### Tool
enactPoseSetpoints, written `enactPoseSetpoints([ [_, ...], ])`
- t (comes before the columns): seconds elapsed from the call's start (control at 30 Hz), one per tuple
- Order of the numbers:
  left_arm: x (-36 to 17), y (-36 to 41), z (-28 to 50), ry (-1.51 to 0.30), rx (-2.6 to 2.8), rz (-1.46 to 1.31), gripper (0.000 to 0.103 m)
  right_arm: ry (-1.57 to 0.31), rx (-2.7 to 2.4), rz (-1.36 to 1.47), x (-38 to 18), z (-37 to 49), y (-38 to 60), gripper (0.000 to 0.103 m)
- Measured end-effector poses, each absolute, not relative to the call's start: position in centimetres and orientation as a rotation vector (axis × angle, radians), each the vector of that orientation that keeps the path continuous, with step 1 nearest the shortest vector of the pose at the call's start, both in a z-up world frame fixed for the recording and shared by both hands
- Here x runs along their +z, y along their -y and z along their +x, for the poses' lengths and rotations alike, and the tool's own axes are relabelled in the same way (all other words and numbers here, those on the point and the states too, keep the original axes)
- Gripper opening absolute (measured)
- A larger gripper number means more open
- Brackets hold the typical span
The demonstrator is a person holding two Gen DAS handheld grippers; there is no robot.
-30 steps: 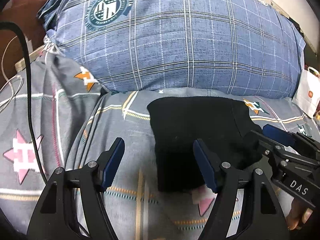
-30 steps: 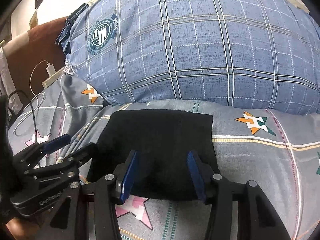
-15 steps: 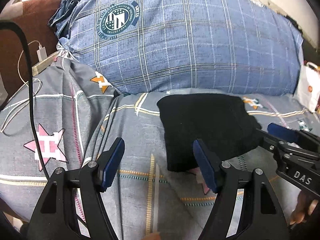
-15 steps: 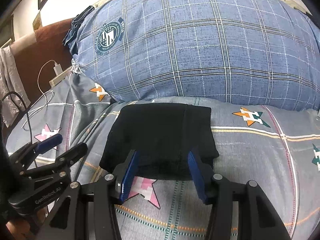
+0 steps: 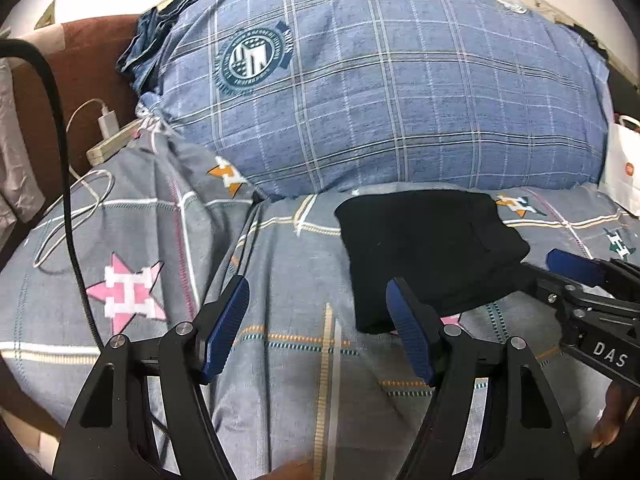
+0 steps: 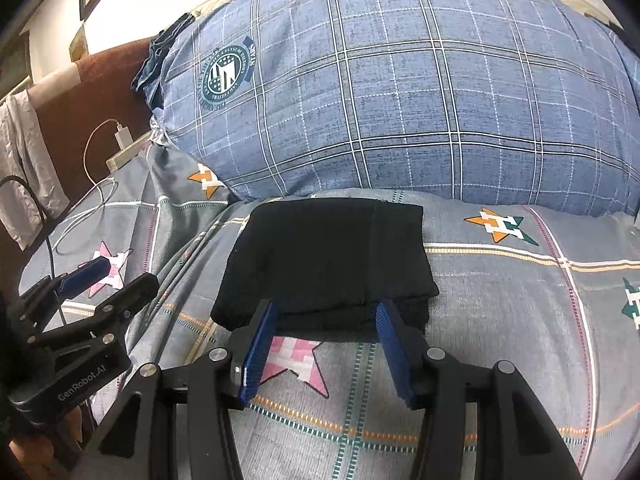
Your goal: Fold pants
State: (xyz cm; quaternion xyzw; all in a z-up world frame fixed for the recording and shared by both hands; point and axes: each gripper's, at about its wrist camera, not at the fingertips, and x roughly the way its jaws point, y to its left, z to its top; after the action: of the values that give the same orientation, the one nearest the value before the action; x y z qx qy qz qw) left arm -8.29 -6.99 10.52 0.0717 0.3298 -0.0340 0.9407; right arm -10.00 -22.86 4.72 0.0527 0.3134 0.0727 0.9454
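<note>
Brown wood, a headboard (image 5: 84,64), stands at the far left edge of the bed (image 5: 280,380), with a pale cloth (image 6: 24,148) hung beside it. A white charger (image 5: 107,122) sits plugged into a power strip (image 5: 110,146) there, and its white cable (image 5: 68,216) loops across the grey star-patterned sheet near the bed's left edge. A black cord (image 5: 60,148) crosses in front of it.

My left tongs (image 5: 318,326) hang over bare sheet, left of the pants. Their jaws have just been opening a little; they stand wide apart, gripping nothing, with only sheet between the blue pads.

Behind, along the head of the bed, a big blue checked pillow (image 5: 380,92) with a round crest fills the view.

The pants (image 6: 332,264), black and folded into a compact rectangle, lie flat on the sheet at the middle of the bed, just in front of the pillow. A pink star print shows at their near edge.

My right tongs (image 6: 326,344) sit at that near edge, jaws about half apart. The pad tips reach the fold's edge, one on each side of its middle, but they are not pinching the cloth.

Far right, past the bed's right edge, a white paper bag (image 5: 624,168) stands beside the pillow.
</note>
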Motion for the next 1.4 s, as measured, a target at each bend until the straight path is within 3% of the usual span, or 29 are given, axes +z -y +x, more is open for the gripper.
enactPoseSetpoints([
  [1.4, 9.7, 8.6, -9.0, -0.711, -0.157, 0.113, 0.078, -0.644, 0.053, 0.064, 4.2, -10.5, 23.9, 0.051],
])
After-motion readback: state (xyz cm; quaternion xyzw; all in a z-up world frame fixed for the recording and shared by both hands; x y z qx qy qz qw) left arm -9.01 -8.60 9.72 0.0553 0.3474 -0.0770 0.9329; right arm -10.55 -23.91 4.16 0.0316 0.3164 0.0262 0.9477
